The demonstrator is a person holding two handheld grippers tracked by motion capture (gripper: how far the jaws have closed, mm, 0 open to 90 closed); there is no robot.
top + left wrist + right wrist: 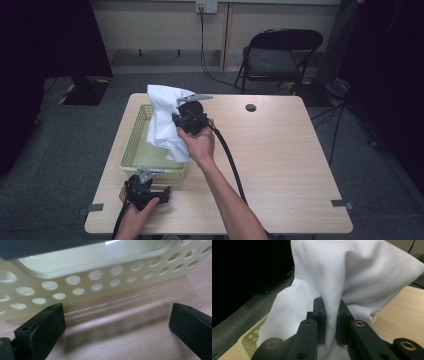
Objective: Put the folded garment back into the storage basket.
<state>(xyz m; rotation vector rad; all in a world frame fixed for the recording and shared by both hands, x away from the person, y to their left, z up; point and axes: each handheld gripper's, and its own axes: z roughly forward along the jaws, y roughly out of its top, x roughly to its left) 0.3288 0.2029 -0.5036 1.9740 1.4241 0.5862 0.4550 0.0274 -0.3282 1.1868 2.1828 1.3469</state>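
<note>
Above the pale green basket (131,145) on the table (280,165), the right gripper (331,315) pinches a bunched white cloth (162,120) between closed jaws, while the left gripper (162,192) rests wide open just beside the basket's near wall.

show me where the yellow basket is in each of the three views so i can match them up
High view: the yellow basket sits on the table's left part, white cloth lifted over it.
Left gripper view: its perforated wall runs across the upper half, just beyond the open jaws.
Right gripper view: its rim peeks out at lower left, under the cloth.
Shared landmark: the basket's round holes.
</note>
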